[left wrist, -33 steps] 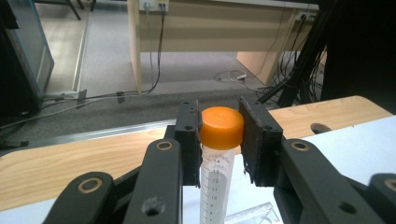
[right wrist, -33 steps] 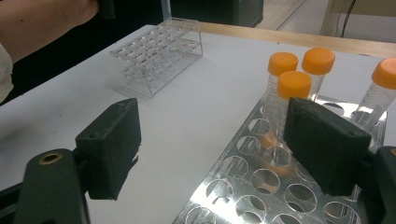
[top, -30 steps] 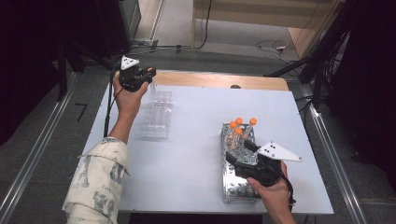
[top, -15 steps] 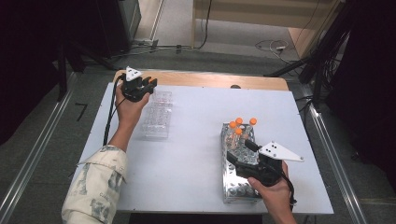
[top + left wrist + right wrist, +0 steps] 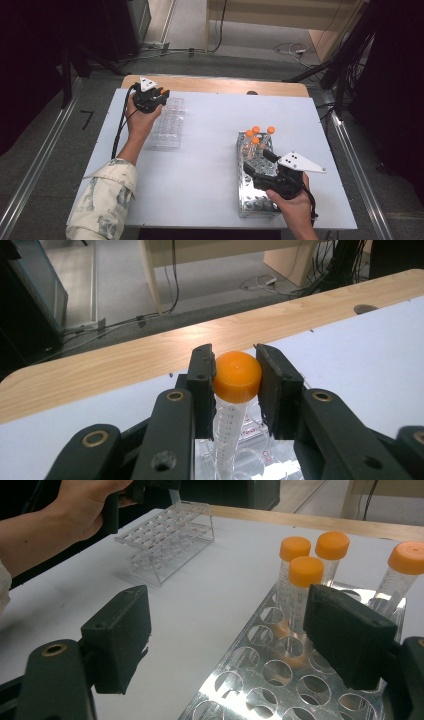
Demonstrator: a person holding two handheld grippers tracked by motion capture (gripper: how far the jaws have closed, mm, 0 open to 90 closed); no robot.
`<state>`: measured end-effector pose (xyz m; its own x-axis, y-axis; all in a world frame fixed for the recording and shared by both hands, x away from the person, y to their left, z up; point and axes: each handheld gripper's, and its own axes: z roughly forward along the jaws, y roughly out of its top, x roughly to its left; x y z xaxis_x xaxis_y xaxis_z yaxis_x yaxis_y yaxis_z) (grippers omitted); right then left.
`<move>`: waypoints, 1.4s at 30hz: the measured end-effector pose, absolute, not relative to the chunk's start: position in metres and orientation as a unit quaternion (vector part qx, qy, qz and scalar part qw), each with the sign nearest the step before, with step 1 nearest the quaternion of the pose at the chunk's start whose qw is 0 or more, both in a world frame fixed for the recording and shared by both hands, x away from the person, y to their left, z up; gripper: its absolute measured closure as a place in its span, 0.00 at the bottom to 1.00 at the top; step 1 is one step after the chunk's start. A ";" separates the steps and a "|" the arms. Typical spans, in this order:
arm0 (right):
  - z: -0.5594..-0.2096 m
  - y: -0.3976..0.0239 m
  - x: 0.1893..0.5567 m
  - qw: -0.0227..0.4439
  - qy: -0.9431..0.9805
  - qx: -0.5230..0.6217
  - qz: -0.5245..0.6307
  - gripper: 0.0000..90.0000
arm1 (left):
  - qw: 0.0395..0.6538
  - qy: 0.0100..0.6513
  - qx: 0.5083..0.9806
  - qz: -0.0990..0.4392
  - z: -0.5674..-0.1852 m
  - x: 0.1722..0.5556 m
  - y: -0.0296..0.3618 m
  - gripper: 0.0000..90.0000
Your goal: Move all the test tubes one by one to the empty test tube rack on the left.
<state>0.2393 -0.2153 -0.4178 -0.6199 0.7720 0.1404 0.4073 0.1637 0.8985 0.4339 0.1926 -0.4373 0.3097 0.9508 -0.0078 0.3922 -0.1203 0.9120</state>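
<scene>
1. The left hand-held gripper (image 5: 235, 385) has its two black, matte jaw pads pressed against the smooth orange screw cap of a tube (image 5: 231, 412). The grip sits on the cap's sides, and the jaws stand only as far apart as the cap is wide.
2. That tube is a slim, clear plastic cylinder with printed graduation marks down its wall. It hangs upright, its lower end down among the wells of the clear rack (image 5: 167, 122).
3. The clear rack is transparent acrylic, rectangular, with rows of round holes in stacked glossy plates. It stands near the far left part of the desk (image 5: 210, 150), which has a flat, pale matte top and a light wood-grain strip along the far edge.
4. The right hand-held gripper (image 5: 225, 640) has its jaws spread wide with nothing between them. Its blocky black pads look rubbery and slightly rough. It hovers just above the near end of the metal rack (image 5: 250, 680).
5. The metal rack is shiny, mirror-like sheet metal punched with round holes. Four orange-capped tubes (image 5: 302, 590) stand upright at its far end.
</scene>
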 end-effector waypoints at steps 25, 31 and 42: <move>-0.419 -0.233 0.245 0.197 0.735 0.416 0.497 0.20 | 0.506 0.485 0.650 0.293 -0.410 0.395 0.199 0.32; -0.421 -0.243 0.250 0.222 0.730 0.427 0.486 0.21 | 0.507 0.501 0.641 0.285 -0.408 0.375 0.203 0.28; -0.437 -0.257 0.278 0.248 0.712 0.468 0.460 0.27 | 0.518 0.483 0.649 0.277 -0.411 0.326 0.196 0.26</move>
<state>0.2778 -0.2569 -0.4374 -0.4377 0.8959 0.0767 0.4389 0.1384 0.8878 0.3263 0.1964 -0.4114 0.3794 0.9143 -0.1419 0.3405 0.0047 0.9402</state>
